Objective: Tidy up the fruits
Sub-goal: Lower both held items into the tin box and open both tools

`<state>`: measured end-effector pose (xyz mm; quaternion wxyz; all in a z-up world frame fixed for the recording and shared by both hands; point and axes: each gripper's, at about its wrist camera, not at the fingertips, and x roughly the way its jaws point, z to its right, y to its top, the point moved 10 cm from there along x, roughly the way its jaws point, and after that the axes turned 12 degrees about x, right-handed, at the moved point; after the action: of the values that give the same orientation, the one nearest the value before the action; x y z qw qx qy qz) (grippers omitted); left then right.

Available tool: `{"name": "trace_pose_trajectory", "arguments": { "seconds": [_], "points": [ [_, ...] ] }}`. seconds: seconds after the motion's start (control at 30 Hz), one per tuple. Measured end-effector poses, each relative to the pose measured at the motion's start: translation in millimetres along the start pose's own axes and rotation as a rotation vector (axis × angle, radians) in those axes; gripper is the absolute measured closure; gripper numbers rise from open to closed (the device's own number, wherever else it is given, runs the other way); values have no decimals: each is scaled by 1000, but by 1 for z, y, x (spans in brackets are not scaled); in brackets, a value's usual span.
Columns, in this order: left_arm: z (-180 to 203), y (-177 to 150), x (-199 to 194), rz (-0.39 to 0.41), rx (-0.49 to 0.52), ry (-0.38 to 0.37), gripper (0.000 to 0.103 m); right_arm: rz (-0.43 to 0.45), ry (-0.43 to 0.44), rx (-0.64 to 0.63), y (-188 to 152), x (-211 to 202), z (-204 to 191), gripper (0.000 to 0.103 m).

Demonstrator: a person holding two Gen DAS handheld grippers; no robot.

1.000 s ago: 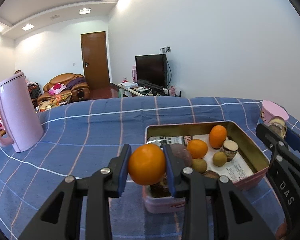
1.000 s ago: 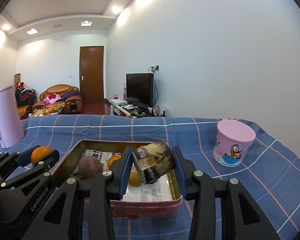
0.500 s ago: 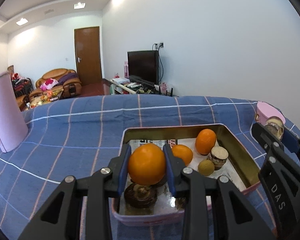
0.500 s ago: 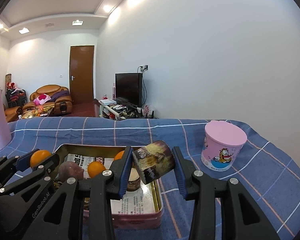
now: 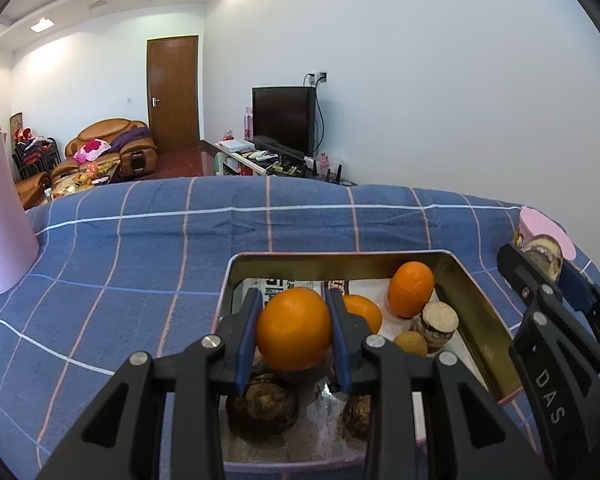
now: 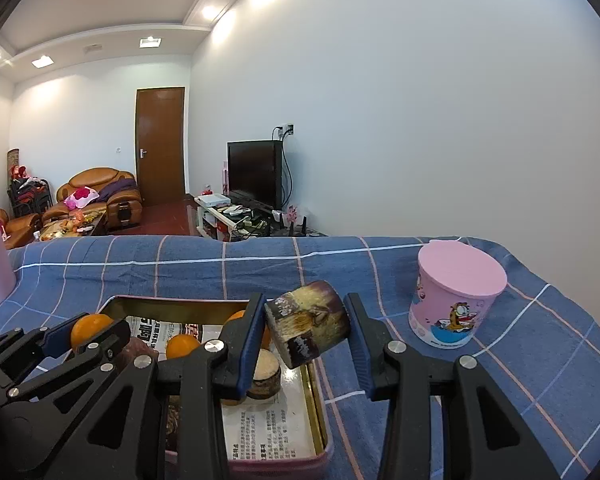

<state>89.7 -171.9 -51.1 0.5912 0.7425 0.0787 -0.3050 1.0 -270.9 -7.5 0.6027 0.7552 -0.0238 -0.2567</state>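
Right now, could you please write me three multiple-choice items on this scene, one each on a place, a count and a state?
1. Where is the pink lidded cup?
A. inside the tin
B. on the blue checked cloth, right of the tin
C. on the pink kettle

2. How many oranges lie loose in the tin?
A. two
B. five
C. none

3. The left gripper is:
A. wide open
B. shut on an orange
C. shut on a spoon

Key: B, it stands on cloth outside the rim; A, two lie by the far wall; B, both pads press the orange.
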Motion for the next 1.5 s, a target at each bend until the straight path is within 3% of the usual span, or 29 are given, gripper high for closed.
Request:
{"name": "trace_pose_trajectory", "arguments": {
  "seconds": [0.4,0.77,1.07,1.5],
  "points": [
    [4,6,13,-16,10,-3,68,-59,39,3,-2,20,-8,61],
    [-4,8,23,-34,-5,-1,68,-226,161,8,-20,49,-25,61],
    [-4,6,33,-78,-13,-13,69,-303,204,19,-31,63,-28,61],
    [-10,4,32,-78,-35,-13,69,-345,296,48,-38,64,-37,61]
  ]
}}
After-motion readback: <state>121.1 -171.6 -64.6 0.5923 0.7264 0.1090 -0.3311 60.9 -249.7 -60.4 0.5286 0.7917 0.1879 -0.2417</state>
